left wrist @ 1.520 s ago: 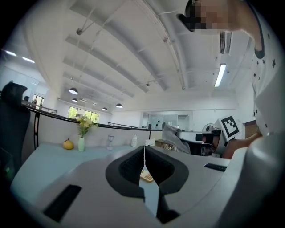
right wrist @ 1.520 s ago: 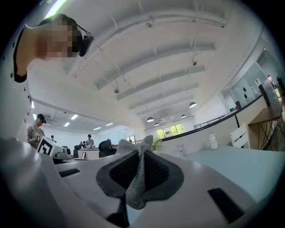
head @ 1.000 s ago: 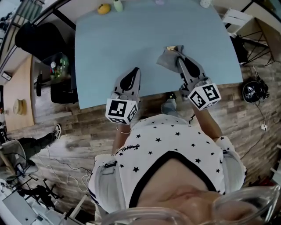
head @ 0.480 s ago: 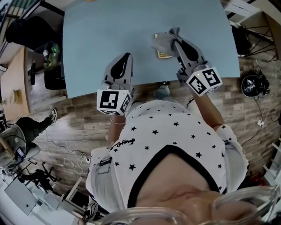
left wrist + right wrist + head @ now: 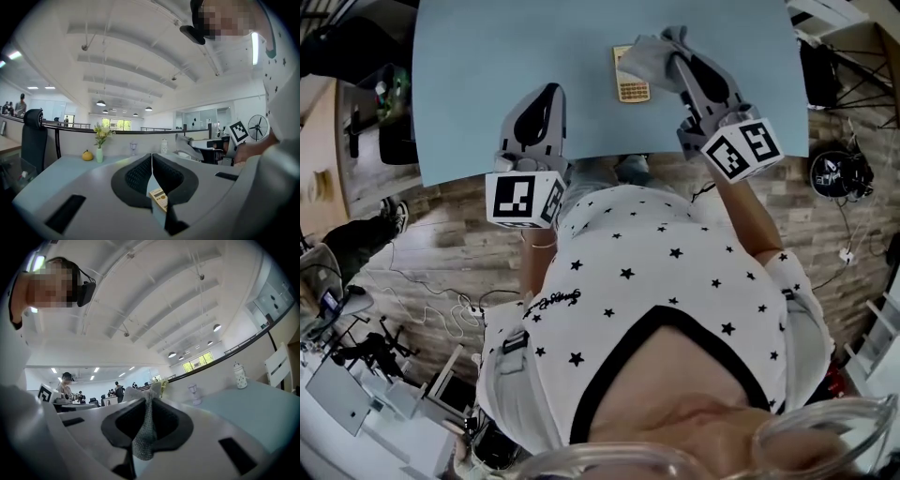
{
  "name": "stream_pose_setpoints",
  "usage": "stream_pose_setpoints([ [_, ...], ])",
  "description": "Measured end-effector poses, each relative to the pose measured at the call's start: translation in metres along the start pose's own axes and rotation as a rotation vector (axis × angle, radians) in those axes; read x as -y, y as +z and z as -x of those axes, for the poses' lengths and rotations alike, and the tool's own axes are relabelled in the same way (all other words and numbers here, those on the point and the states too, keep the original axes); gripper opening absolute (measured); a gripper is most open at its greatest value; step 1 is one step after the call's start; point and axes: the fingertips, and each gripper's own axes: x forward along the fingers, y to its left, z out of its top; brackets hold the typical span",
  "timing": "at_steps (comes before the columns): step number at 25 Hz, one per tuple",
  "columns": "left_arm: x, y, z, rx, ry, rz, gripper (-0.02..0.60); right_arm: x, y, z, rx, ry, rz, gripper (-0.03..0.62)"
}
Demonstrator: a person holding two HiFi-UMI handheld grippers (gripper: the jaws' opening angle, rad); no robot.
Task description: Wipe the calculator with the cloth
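Pale blue table (image 5: pixel 487 56) seen from above, wood-plank floor (image 5: pixel 422 234) past its near edge. Calculator (image 5: pixel 632 86) flat on the table toward the right, long axis running almost straight away from the person, far end leaning slightly left.

Right gripper (image 5: pixel 677 49): pressed shut on a fold of grey cloth (image 5: pixel 645 58), woven fabric filling the seam between the jaws in the right gripper view. Cloth draped leftward from that tip, apparently over the calculator's far right corner; actual contact not resolvable.

Left gripper (image 5: pixel 547 92): jaws pressed together on nothing, tip low over bare table, well apart to the calculator's left. Calculator visible only beyond its jaws in the left gripper view.

Nearer tool by far: the right. Probable next stroke: toward the person along the long axis, cloth dragged down the key face. Nothing between cloth and calculator. Likely risk: light, unheld calculator sliding under the drag, left gripper too far off to steady it.

At the far table edge, well away from the work: vase (image 5: pixel 99 153) with flowers, orange fruit (image 5: pixel 87 155), glass (image 5: pixel 133 148), white jar (image 5: pixel 164 146).
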Motion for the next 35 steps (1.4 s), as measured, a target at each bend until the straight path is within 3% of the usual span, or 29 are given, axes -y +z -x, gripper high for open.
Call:
stream_pose_setpoints([
  [6,-0.018,-0.01,-0.003,-0.027,0.024,0.021,0.031,0.006,-0.006,-0.005,-0.031,-0.017,-0.002,0.034],
  [18,-0.04,-0.001,-0.02,-0.011,-0.019,0.017,0.031,0.019,-0.031,-0.027,-0.109,-0.083,0.023,0.034],
  [35,-0.08,-0.002,-0.018,0.001,0.043,0.062,0.031,0.072,-0.14,-0.101,-0.443,-0.14,0.12,0.037],
])
